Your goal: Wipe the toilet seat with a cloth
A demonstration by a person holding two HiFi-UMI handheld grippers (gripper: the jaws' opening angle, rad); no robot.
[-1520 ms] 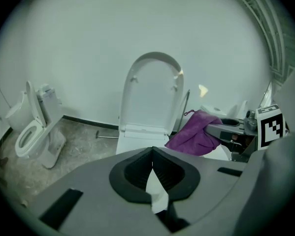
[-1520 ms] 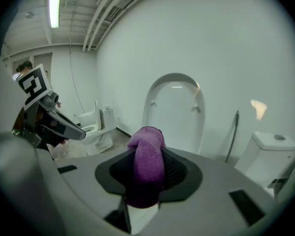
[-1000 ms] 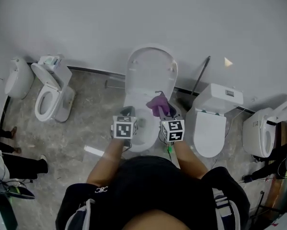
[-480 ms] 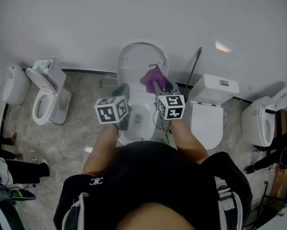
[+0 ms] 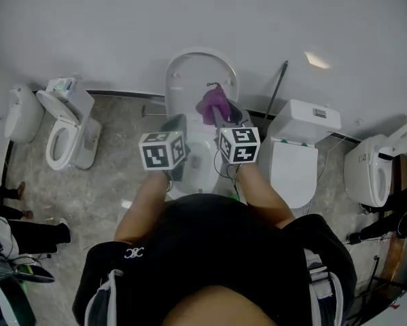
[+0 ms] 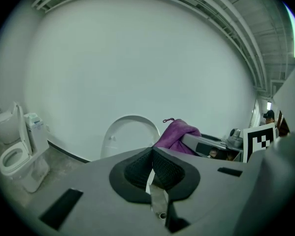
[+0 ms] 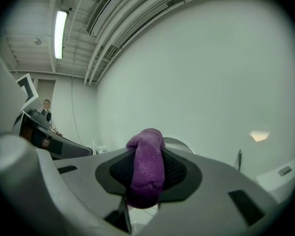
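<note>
A white toilet stands in the middle of the head view, its lid (image 5: 200,80) raised against the wall and its seat (image 5: 202,174) showing between my two marker cubes. My right gripper (image 5: 220,117) is shut on a purple cloth (image 5: 213,105), held up in front of the lid. In the right gripper view the cloth (image 7: 147,163) bulges out between the pads of that gripper (image 7: 146,181). My left gripper (image 5: 176,126) hovers beside it to the left, shut with nothing in it. In the left gripper view its jaws (image 6: 152,168) meet, with the cloth (image 6: 177,134) and the lid (image 6: 127,134) beyond.
More toilets line the wall: two at the left (image 5: 67,131) (image 5: 20,111), one close on the right (image 5: 298,161), another at the far right (image 5: 376,178). A thin rod (image 5: 278,90) leans on the wall. A person's legs (image 5: 13,216) stand at the left edge.
Both grippers have risen from over the bowl to in front of the raised lid, the right one carrying the purple cloth up with it. Over the last half second they barely moved.
</note>
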